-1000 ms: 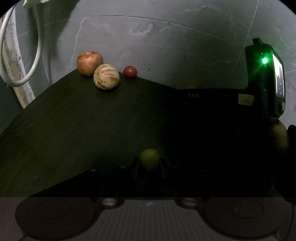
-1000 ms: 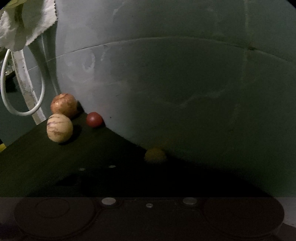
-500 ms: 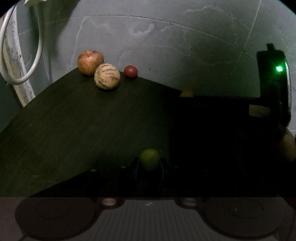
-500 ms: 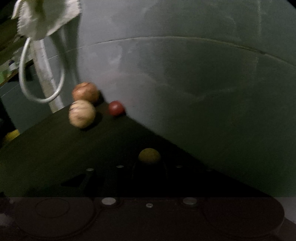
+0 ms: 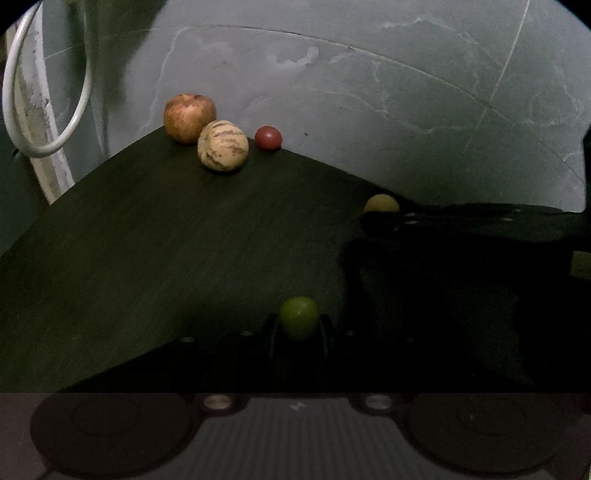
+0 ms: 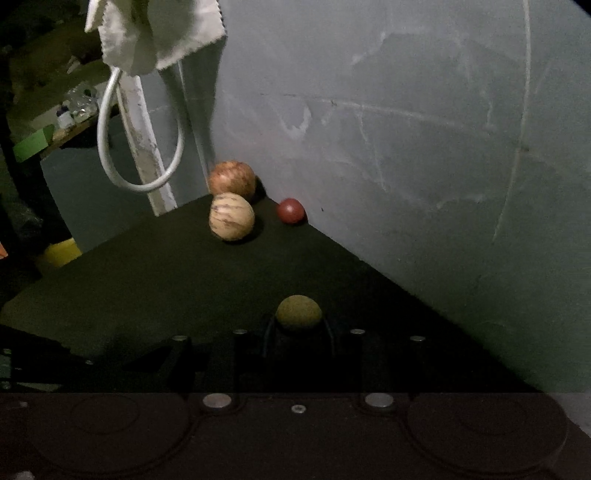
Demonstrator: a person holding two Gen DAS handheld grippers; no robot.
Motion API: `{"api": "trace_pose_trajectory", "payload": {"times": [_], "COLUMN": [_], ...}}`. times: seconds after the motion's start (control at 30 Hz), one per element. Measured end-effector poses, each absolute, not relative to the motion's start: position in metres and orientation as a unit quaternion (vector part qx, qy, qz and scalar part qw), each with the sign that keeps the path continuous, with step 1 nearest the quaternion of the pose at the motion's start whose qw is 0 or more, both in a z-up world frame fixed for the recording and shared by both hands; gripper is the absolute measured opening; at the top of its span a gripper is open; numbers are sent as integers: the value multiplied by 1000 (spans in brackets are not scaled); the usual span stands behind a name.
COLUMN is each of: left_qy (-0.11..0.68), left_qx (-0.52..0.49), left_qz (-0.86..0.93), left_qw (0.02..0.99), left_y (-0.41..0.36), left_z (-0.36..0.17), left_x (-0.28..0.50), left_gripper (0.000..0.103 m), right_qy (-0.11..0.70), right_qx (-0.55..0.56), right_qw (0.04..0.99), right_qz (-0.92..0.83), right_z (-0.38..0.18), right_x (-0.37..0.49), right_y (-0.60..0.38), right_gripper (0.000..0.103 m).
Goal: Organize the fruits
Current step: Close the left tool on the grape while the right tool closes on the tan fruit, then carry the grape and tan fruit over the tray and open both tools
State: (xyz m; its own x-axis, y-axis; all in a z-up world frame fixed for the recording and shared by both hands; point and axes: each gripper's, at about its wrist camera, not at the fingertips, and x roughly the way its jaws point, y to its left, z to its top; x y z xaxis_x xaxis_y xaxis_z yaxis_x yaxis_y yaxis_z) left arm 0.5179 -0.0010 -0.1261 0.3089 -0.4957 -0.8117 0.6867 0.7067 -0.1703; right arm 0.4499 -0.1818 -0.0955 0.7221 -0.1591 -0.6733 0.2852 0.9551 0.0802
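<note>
My left gripper (image 5: 298,326) is shut on a small green fruit (image 5: 299,315) low over the dark table (image 5: 147,240). My right gripper (image 6: 298,326) is shut on a small yellow fruit (image 6: 298,312); both also show at the right of the left wrist view, the yellow fruit (image 5: 381,204) at the tip. At the table's far left corner sit a red apple (image 5: 189,117), a striped cream melon (image 5: 222,145) and a small red fruit (image 5: 268,137). They also show in the right wrist view: apple (image 6: 232,179), melon (image 6: 232,216), red fruit (image 6: 291,210).
A grey wall (image 5: 369,92) runs along the table's far edge. A white cable loop (image 6: 140,147) and a white cloth (image 6: 155,33) hang by a post left of the table. A yellow object (image 6: 59,254) lies beyond the table's left edge.
My right gripper has moved forward and left and closed on the yellow fruit. The left gripper still holds the green fruit and has barely shifted.
</note>
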Motion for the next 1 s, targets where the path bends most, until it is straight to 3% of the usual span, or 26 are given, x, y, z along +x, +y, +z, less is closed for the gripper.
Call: {"api": "trace_pose_trajectory", "payload": {"times": [0.53, 1.0], "left_qy": [436, 467], "left_qx": [69, 44], "left_qz": [-359, -282], "left_qw": [822, 837], "left_y": [43, 98], "left_z": [-66, -36], "left_x": [461, 332], "left_gripper": [22, 22], "right_qy": [336, 376], "right_qx": [63, 47], "right_qw": [939, 924], "right_qz": [-49, 48], "right_z": [-36, -39], "right_x": [350, 239], "right_y": [-137, -90], "right_gripper": [29, 29]}}
